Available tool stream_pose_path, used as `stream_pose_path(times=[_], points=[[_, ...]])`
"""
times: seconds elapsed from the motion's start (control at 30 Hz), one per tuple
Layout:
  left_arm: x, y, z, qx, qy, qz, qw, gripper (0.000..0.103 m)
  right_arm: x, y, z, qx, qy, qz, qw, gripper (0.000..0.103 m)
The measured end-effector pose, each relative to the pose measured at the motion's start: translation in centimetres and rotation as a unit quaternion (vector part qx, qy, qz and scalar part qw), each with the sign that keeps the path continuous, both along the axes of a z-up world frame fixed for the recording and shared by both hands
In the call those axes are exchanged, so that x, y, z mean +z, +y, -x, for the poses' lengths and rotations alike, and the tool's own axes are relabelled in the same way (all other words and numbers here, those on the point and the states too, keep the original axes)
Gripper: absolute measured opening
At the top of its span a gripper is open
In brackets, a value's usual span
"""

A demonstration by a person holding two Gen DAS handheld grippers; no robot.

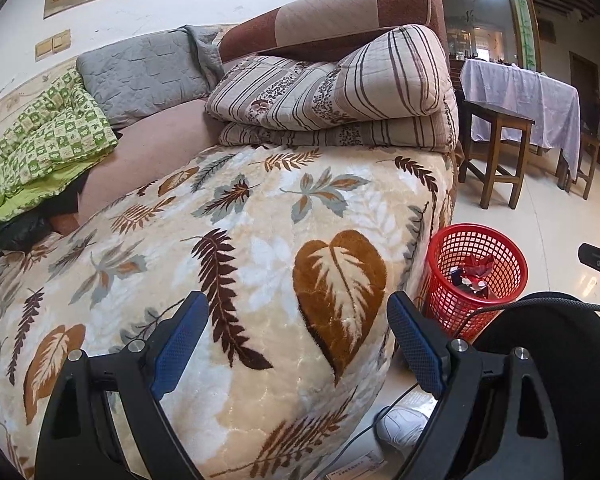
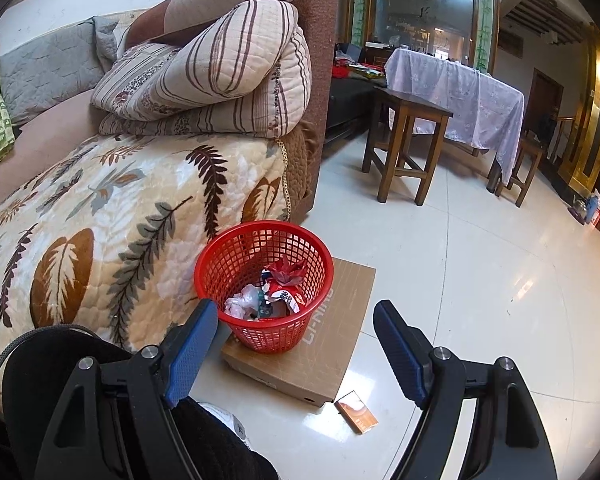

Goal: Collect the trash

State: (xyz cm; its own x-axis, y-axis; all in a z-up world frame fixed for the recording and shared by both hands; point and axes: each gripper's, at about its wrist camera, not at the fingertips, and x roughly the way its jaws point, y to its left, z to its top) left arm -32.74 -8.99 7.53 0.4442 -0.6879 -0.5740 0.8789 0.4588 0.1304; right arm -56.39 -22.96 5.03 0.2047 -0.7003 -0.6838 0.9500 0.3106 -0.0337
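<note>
1. Red basket (image 2: 264, 292), holding crumpled wrappers (image 2: 278, 290), stands on a cardboard box (image 2: 332, 344) at the leaf-patterned blanket's (image 2: 112, 216) four o'clock.
2. Left gripper (image 1: 298, 322) spread wide, empty.
3. Right gripper (image 2: 296, 330) spread wide, empty.

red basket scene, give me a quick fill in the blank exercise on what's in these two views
1. The red basket stands on a flat cardboard ____.
2. A small orange packet lies on the ____ beside that box.
3. The blanket on the sofa is printed with ____.
4. The right hand-held gripper has ____ between its open jaws.

Missing words: box; floor; leaves; nothing
</note>
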Motion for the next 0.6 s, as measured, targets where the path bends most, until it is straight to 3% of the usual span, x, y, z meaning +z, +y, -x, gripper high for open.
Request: stream_pose_path(times=[0.6], points=[[-0.07,-0.02,-0.26,0.002,0.015,-0.007,0.9999,0.090,-0.34,-0.08,-0.29,0.004,0.005,-0.003,1.000,0.084]])
